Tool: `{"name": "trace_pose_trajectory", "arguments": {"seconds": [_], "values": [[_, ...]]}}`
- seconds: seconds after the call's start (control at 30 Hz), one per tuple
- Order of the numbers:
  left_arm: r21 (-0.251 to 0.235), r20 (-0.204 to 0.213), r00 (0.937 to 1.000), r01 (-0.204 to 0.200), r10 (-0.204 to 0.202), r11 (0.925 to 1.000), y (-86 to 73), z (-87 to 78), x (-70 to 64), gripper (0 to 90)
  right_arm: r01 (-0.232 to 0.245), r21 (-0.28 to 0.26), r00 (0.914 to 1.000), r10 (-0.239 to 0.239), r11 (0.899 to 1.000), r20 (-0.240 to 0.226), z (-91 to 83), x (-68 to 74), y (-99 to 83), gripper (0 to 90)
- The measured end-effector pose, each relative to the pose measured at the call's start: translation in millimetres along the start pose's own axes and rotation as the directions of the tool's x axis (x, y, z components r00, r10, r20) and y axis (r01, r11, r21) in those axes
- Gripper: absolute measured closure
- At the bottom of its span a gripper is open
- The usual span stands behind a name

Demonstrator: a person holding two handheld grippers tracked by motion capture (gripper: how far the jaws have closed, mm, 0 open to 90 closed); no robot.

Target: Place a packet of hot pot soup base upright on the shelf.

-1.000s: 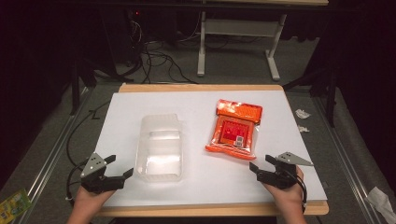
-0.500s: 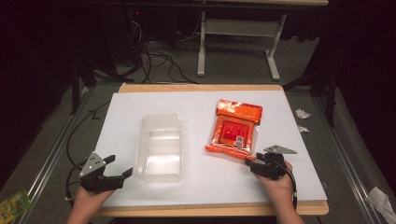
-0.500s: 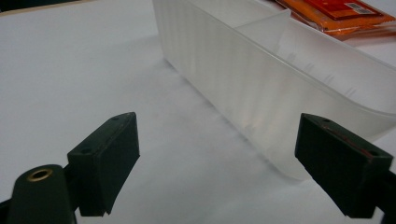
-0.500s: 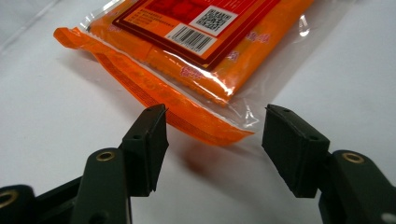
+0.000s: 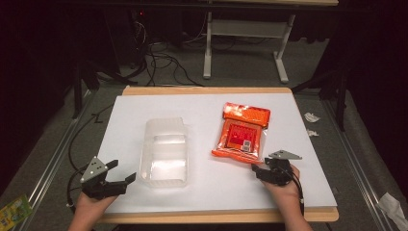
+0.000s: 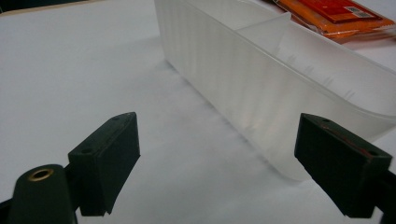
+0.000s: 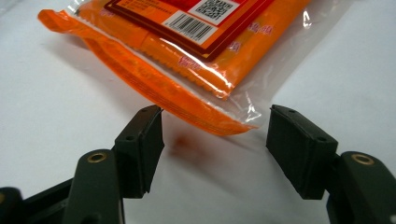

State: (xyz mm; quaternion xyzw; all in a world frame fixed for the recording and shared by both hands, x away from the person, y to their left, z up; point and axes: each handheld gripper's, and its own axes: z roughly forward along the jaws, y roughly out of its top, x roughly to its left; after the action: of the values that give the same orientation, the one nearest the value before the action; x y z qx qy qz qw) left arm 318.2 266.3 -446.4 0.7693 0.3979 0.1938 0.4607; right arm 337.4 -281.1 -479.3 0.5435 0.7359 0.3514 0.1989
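Orange packet (image 7: 187, 51) before parted jaws

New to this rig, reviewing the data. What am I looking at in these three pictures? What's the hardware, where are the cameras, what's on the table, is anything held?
There is no robot arm: a person holds a two-jaw hand tool in each hand. The high view looks down on the white table; the left gripper is at bottom left, the right gripper at bottom right. The other two pictures come from cameras riding on each tool, looking along its black jaws. On the table lie a clear plastic container and an orange packet with a barcode. Both tools are open and hold nothing. The left one faces the container's side wall; the right one's jaws sit either side of the packet's near corner, not clamped on it.
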Motion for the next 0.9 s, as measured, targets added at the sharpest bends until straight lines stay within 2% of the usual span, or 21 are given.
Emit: {"name": "trace_pose_trajectory", "arguments": {"seconds": [0.17, 0.23, 0.3, 0.33, 0.47, 0.5, 0.53, 0.57, 0.6, 0.63, 0.67, 0.77, 0.9], "values": [[0.012, -0.001, 0.9999, 0.011, -0.011, 0.9999, -1.1, 2.6, 1.4, 14.9, 0.026, -0.02, 0.9996, -0.026, 0.999, 0.009, 0.6, -2.3, 2.0, 40.8], [0.012, -0.002, 0.9999, 0.014, -0.014, 0.9998, -1.1, 2.8, 1.5, 15.0, 0.043, -0.037, 0.999, -0.043, 0.998, -0.006, 1.2, -2.8, 3.3, 49.2], [0.01, -0.002, 0.9999, 0.013, -0.013, 0.9999, -1.0, 2.3, 1.3, 15.0, 0.052, -0.039, 0.9986, -0.052, 0.998, 0.0, 1.1, -1.6, 3.3, 50.2], [0.008, -0.003, 0.9999, 0.012, -0.012, 0.9999, -0.8, 1.7, 1.2, 15.0, 0.074, -0.037, 0.9971, -0.074, 0.997, 0.017, 0.1, 0.3, 2.9, 54.5], [0.006, -0.001, 0.9999, 0.015, -0.015, 0.9999, -0.9, 0.8, 1.8, 15.1, 0.082, -0.044, 0.9964, -0.081, 0.996, 0.023, -2.6, -0.9, 2.6, 60.7], [0.006, 0.001, 0.9998, 0.018, -0.018, 0.9998, -1.0, 0.8, 2.1, 15.1, 0.087, -0.046, 0.9961, -0.086, 0.995, 0.018, -3.0, -1.2, 2.6, 62.4], [0.004, 0.001, 0.9998, 0.021, -0.021, 0.9998, -1.1, 0.6, 2.5, 15.1, 0.096, -0.039, 0.9953, -0.096, 0.995, -0.008, -4.1, 0.8, 2.7, 65.1], [0.004, 0.001, 0.9998, 0.021, -0.021, 0.9998, -1.1, 0.6, 2.5, 15.1, 0.096, -0.039, 0.9953, -0.096, 0.995, -0.008, -4.1, 0.8, 2.7, 65.1], [0.002, 0.0, 0.9997, 0.024, -0.024, 0.9997, -1.3, 0.5, 2.9, 15.1, 0.136, -0.042, 0.9907, -0.136, 0.99, -0.002, -4.1, 6.5, 2.4, 64.2], [0.002, 0.0, 0.9997, 0.024, -0.024, 0.9997, -1.3, 0.5, 2.9, 15.1, 0.136, -0.042, 0.9907, -0.136, 0.99, -0.002, -4.1, 6.5, 2.4, 64.2], [0.0, 0.001, 0.9996, 0.029, -0.029, 0.9996, -1.4, 0.2, 3.2, 15.1, 0.159, -0.051, 0.9873, -0.159, 0.986, -0.001, -4.9, 12.1, 3.6, 62.9], [-0.001, -0.001, 0.9995, 0.033, -0.033, 0.9995, -1.4, 0.1, 3.4, 15.2, 0.164, -0.071, 0.9862, -0.165, 0.984, -0.008, -5.8, 15.8, 5.9, 63.2], [-0.005, -0.002, 0.9995, 0.033, -0.033, 0.9995, -1.1, -0.6, 3.0, 15.3, 0.187, -0.059, 0.9814, -0.189, 0.981, -0.035, -0.8, 18.7, 5.9, 72.6]]}}
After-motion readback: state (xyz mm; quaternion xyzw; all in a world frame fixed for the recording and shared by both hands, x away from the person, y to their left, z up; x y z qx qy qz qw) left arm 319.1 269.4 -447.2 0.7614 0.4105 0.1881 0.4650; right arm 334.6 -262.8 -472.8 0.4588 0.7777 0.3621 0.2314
